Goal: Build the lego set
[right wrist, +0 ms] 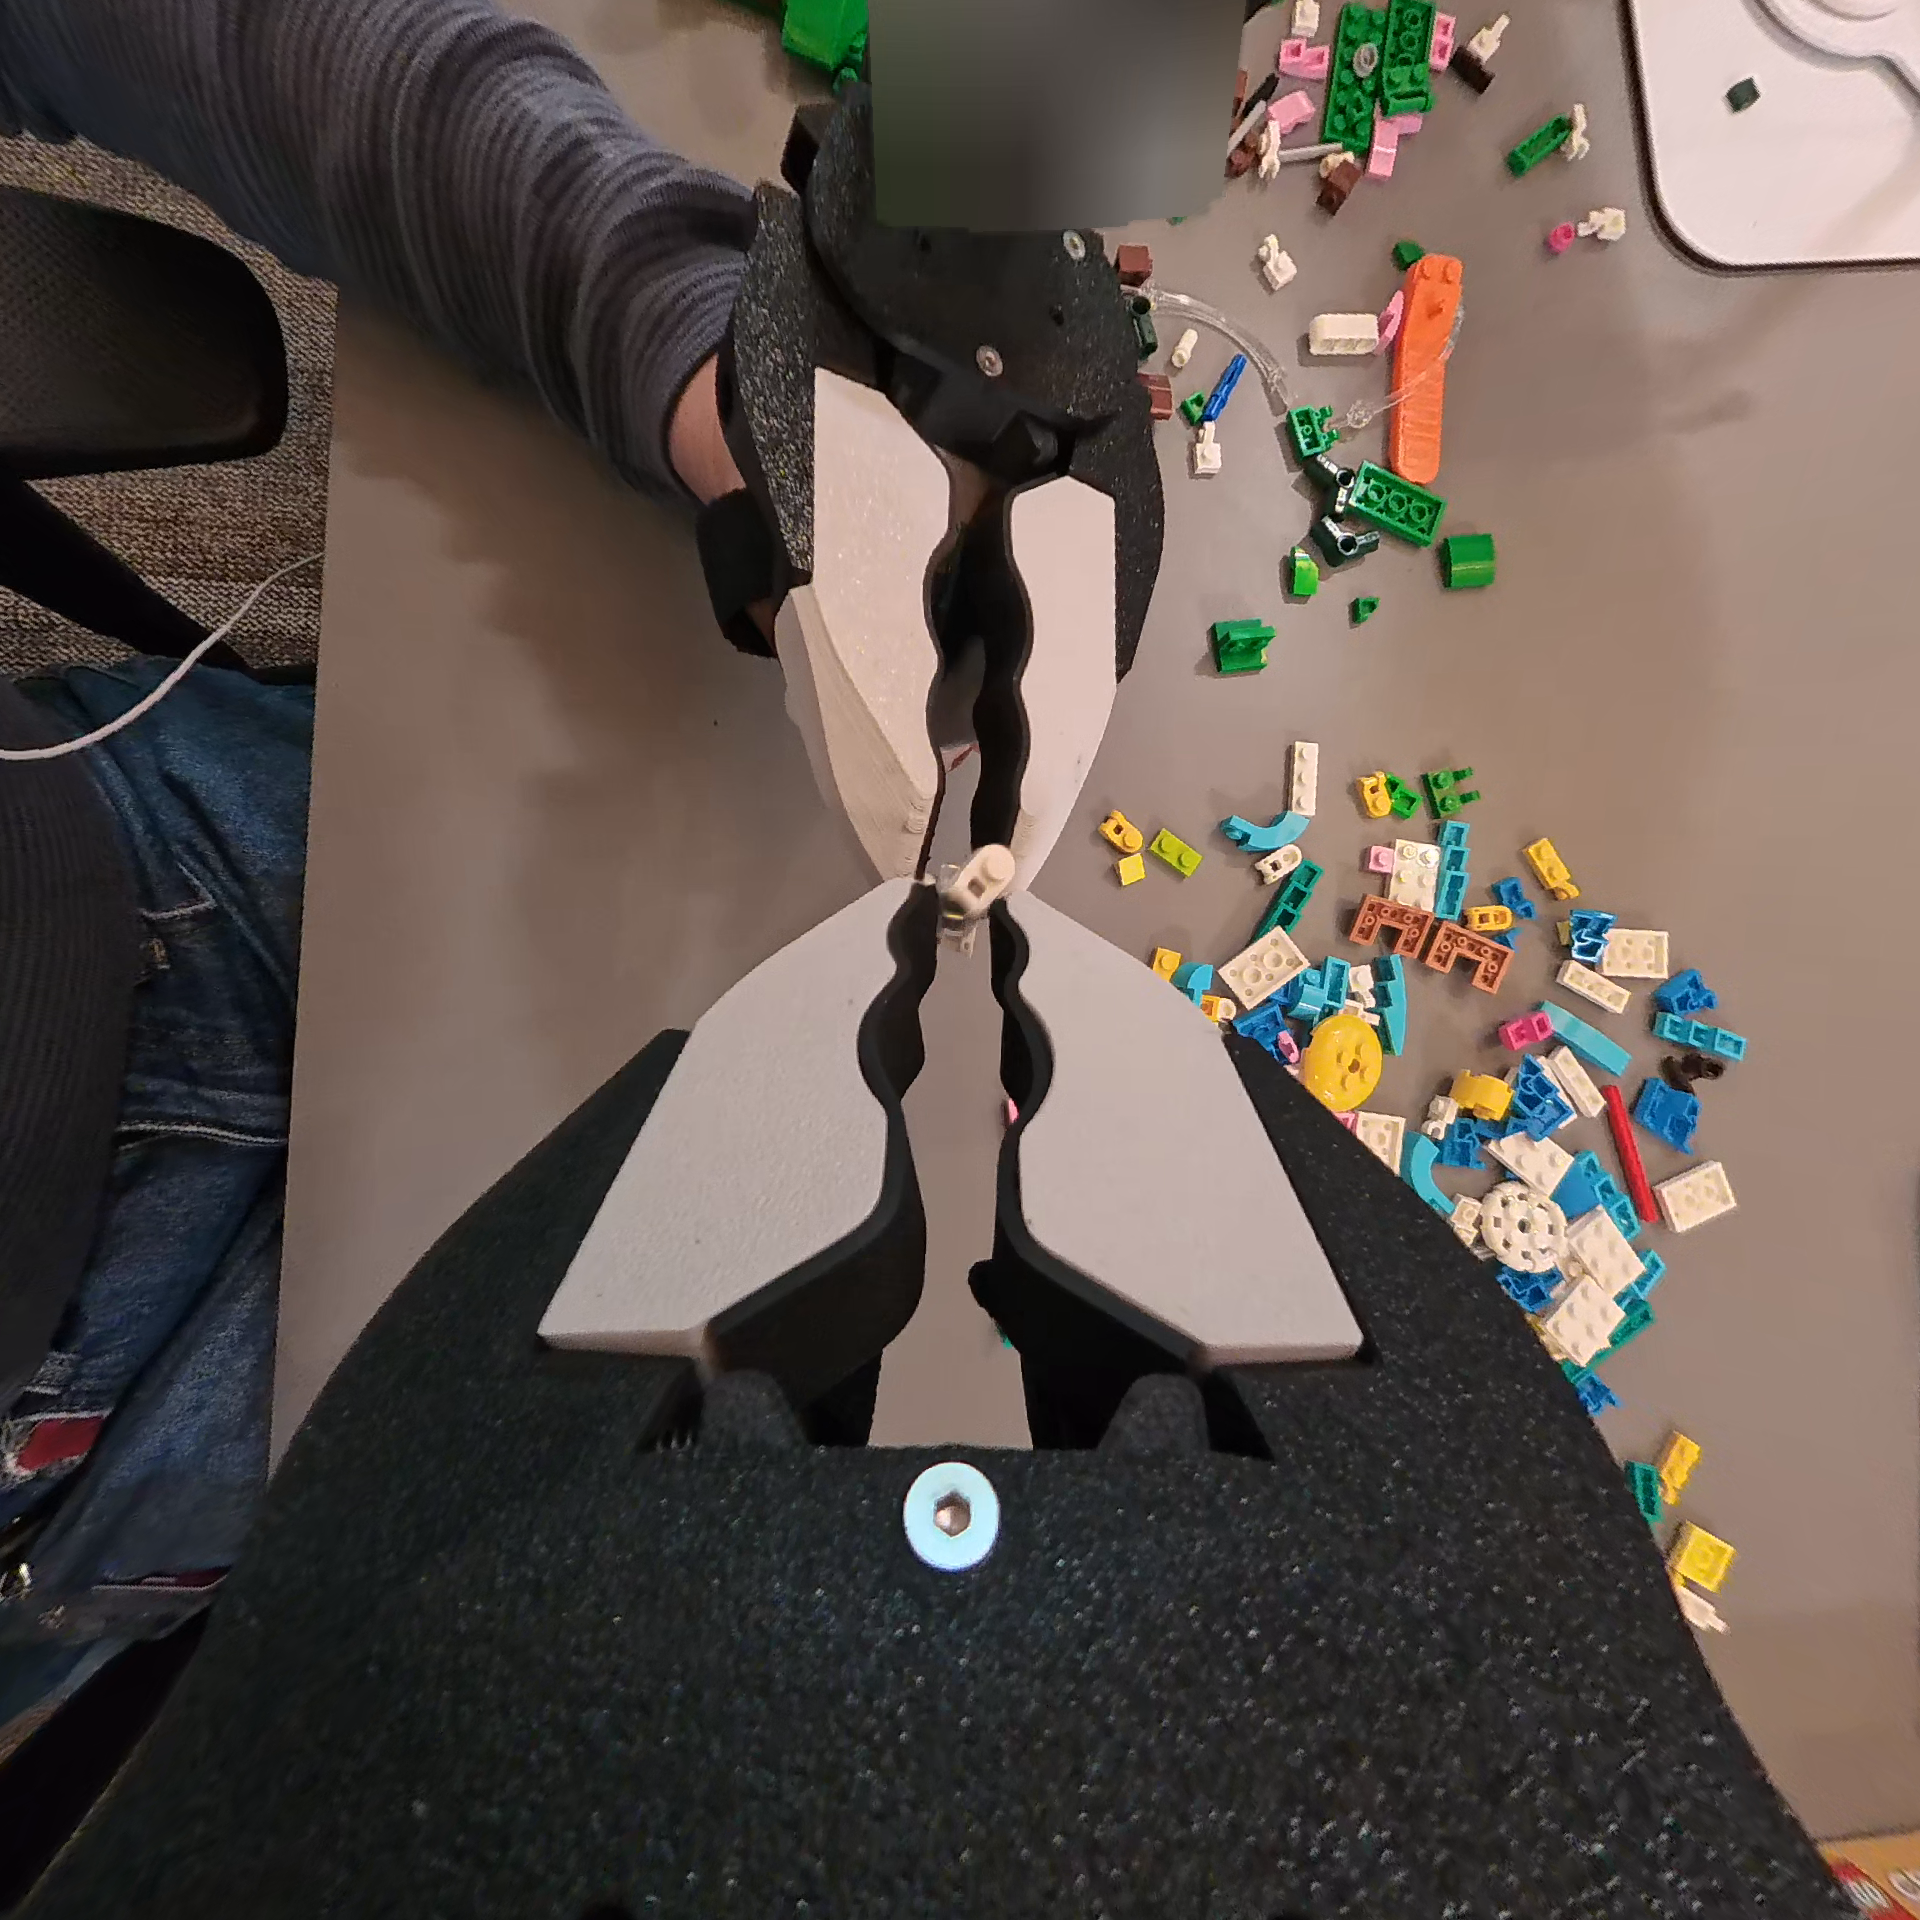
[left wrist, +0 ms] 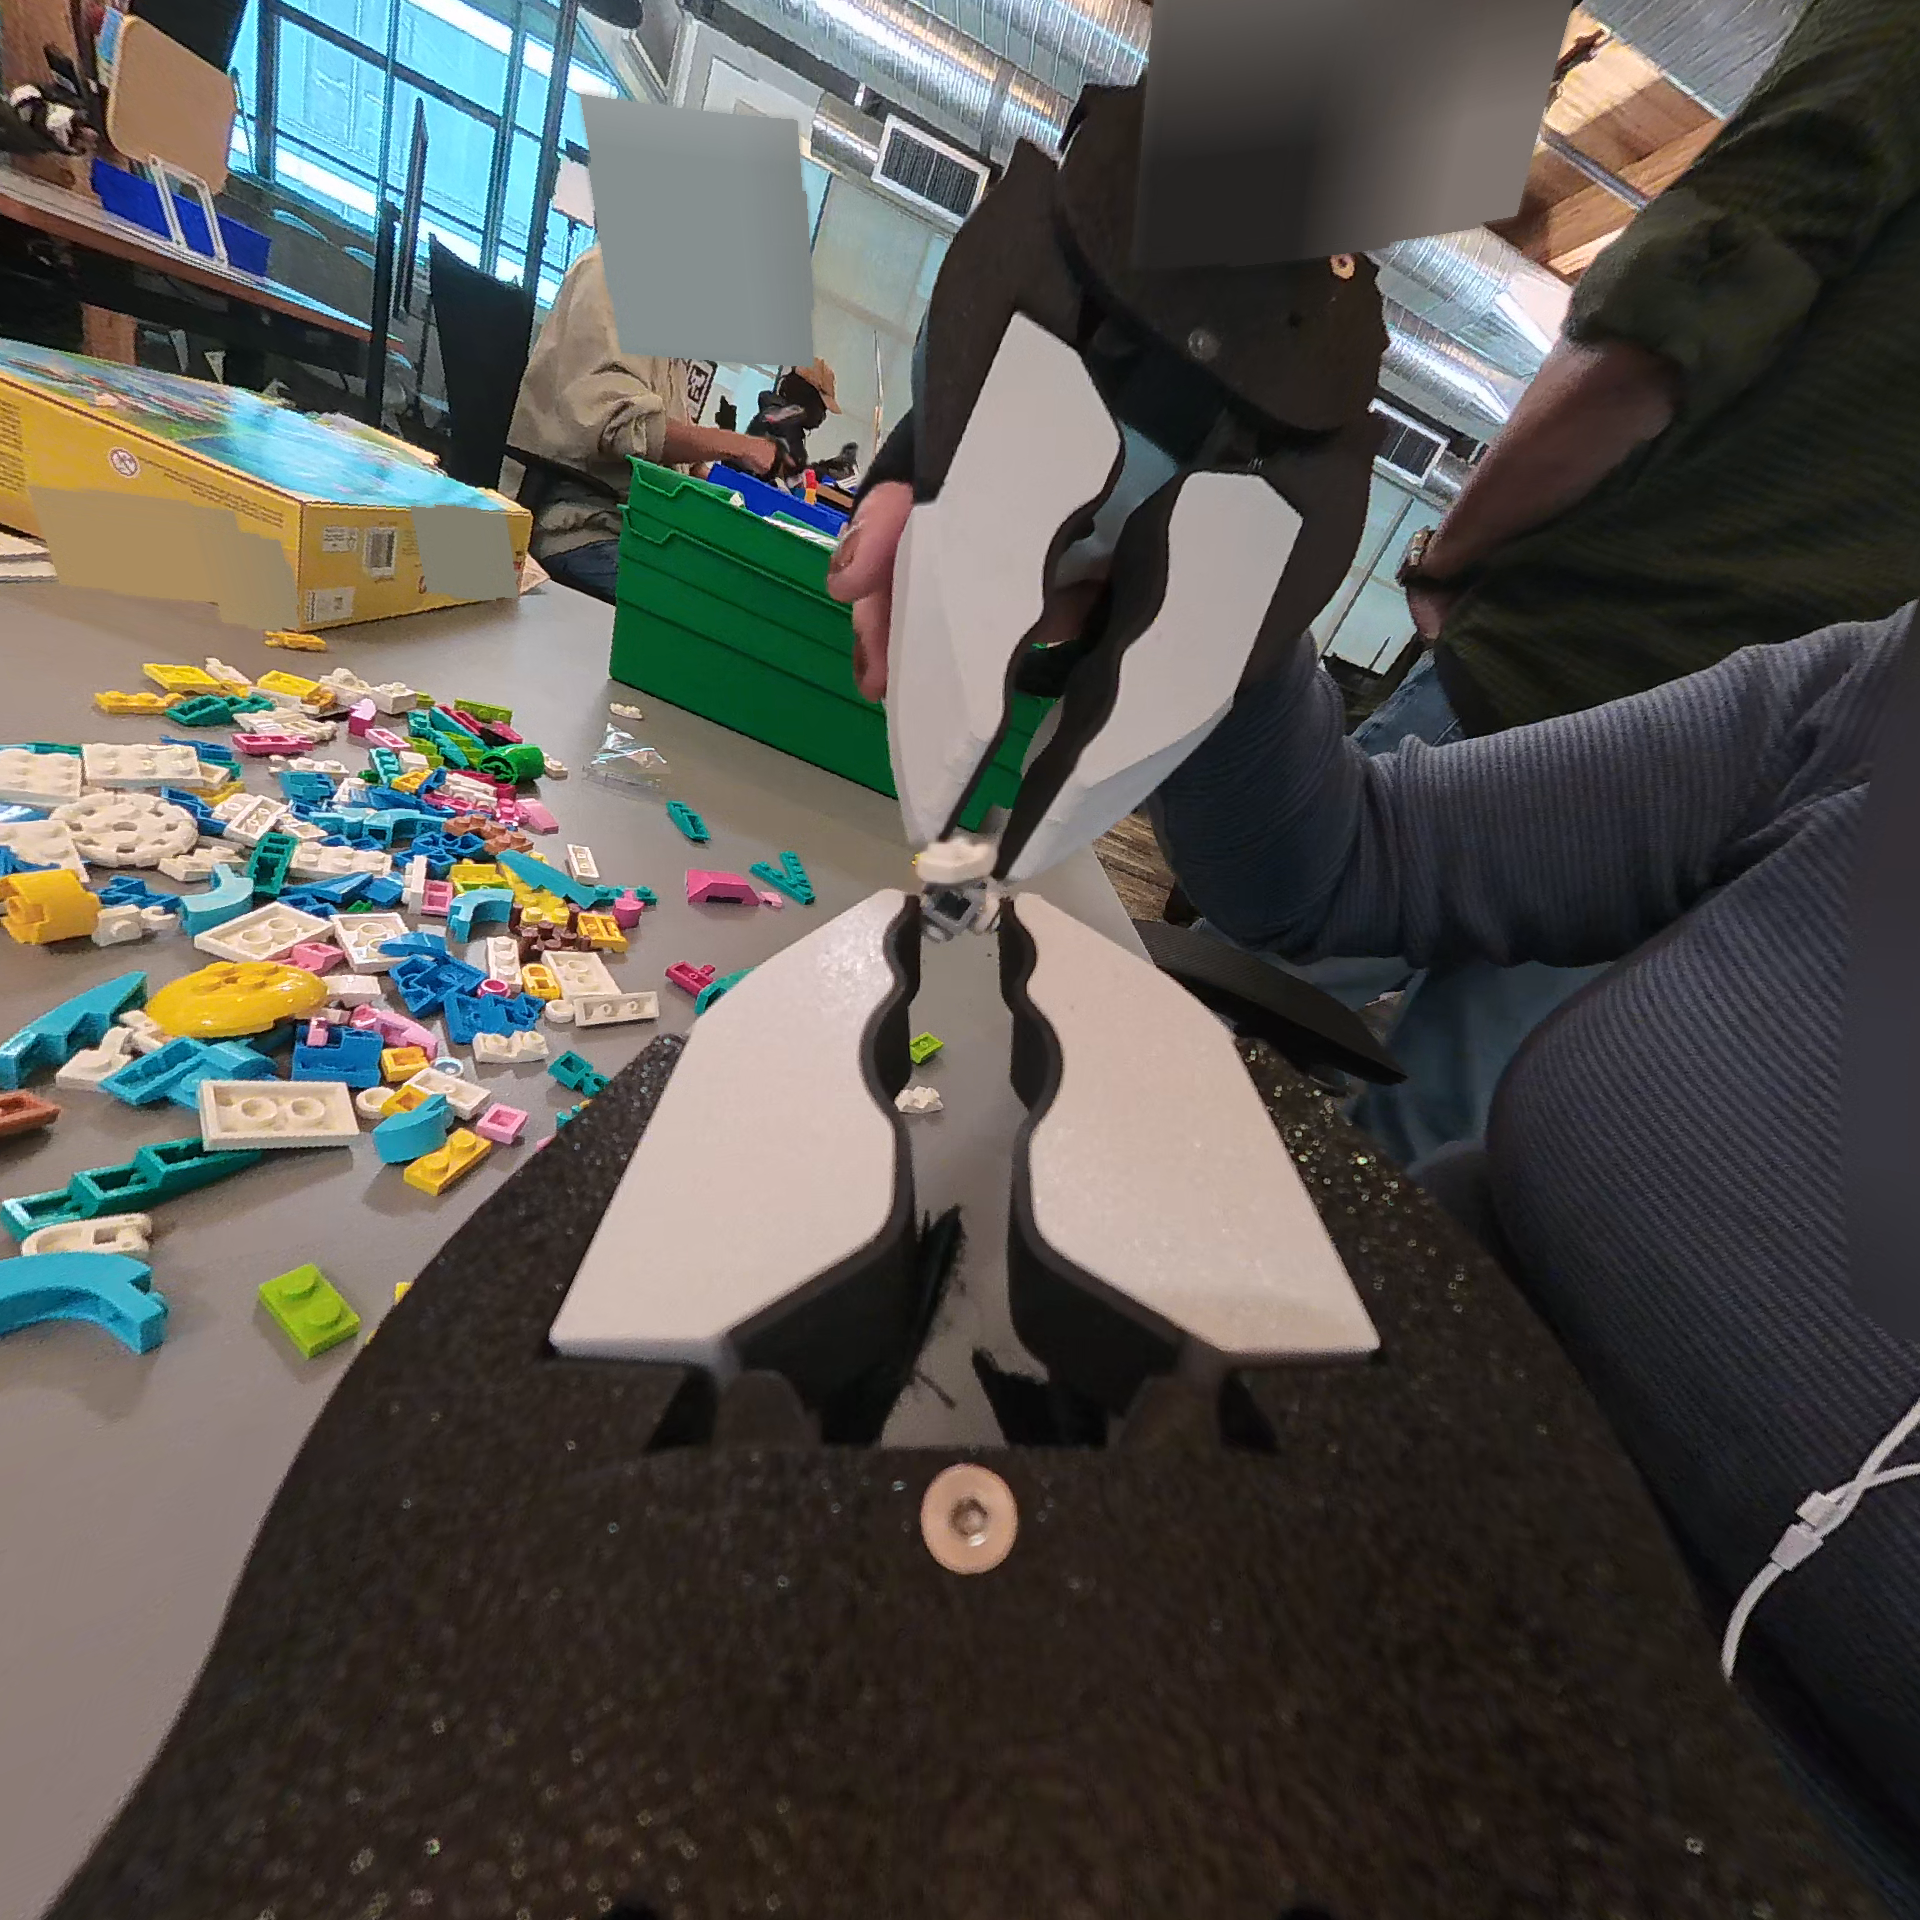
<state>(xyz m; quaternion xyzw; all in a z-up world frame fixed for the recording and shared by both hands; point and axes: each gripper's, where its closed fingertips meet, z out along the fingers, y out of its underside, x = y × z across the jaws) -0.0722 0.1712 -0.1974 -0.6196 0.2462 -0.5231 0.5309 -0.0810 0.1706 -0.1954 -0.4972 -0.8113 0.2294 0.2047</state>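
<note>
above a grey tabletop the two grippers meet tip to tip. a yellow set box lies at the far left of the tabletop in the left wrist view, with a stack of green bins beside it. the left gripper points forward and slightly up, its fingers nearly together and clamped on a small grey lego piece. the right gripper comes down from above, its fingers drawn close and pinching a small white lego piece. in the right wrist view the white piece sits at the joined tips, touching the piece held by the left gripper; whether the two are already pressed together cannot be told. a spread of loose lego pieces, blue, white, yellow, pink and teal, covers the tabletop to the left, including a yellow disc and a white round plate. in the right wrist view a group of green bricks lies near an orange brick separator, well apart from the grippers.
</note>
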